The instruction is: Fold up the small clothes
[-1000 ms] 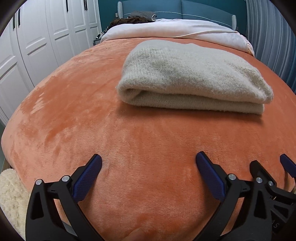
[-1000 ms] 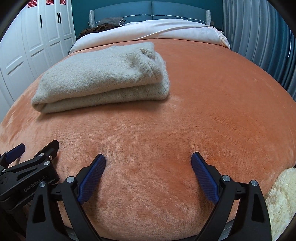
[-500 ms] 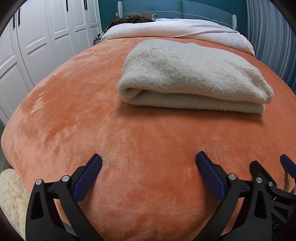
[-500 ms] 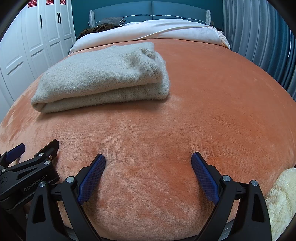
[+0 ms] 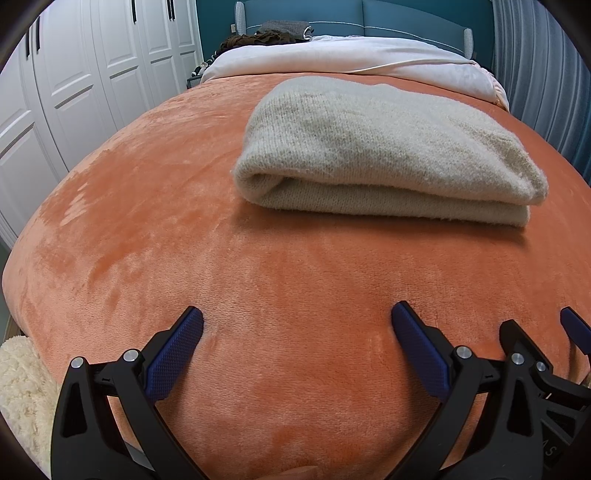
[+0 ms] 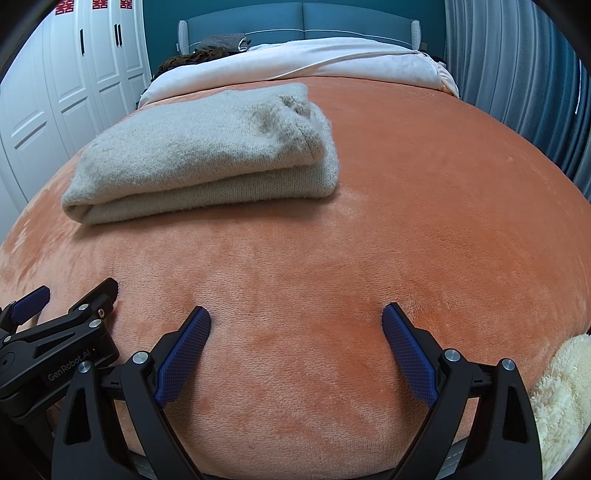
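A beige knitted garment (image 5: 384, 147) lies folded in a flat stack on the orange blanket (image 5: 184, 229), ahead of both grippers. In the right wrist view the same garment (image 6: 207, 155) sits to the upper left. My left gripper (image 5: 295, 317) stands open near the bed's front edge, well short of the garment, with nothing between its blue pads. My right gripper (image 6: 295, 314) is open too, empty, beside the left one. The left gripper's body (image 6: 55, 347) shows at the lower left of the right wrist view.
White wardrobe doors (image 5: 74, 81) run along the left. A pale quilt (image 5: 351, 55) and dark clothes (image 5: 266, 35) lie at the teal headboard (image 6: 303, 18). A cream fluffy rug (image 6: 565, 398) lies below the bed's front edge. Grey-blue curtains (image 6: 517, 74) hang on the right.
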`<state>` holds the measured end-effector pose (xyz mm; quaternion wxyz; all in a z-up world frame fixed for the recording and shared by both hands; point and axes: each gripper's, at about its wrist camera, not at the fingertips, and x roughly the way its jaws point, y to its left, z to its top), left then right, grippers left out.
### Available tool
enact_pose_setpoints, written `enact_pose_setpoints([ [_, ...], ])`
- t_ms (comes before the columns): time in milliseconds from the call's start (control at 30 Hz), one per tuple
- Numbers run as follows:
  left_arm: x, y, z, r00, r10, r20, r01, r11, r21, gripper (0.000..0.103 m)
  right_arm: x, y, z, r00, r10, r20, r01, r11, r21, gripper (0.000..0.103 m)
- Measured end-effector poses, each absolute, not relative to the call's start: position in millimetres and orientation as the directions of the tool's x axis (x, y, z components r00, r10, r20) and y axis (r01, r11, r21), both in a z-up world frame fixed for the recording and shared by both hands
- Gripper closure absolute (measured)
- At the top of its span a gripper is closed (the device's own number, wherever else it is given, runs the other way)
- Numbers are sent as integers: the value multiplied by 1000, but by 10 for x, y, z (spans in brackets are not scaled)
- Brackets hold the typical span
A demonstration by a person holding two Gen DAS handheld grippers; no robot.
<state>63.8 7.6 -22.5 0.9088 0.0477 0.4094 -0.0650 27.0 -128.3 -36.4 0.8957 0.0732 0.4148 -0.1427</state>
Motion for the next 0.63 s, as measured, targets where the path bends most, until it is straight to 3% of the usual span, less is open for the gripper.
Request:
enact_pose_setpoints([
  [633,613,125,-236,660,-80,-747,158,987,34,5,271,-1288,-363,615,-195,-764,316,949,13,11],
])
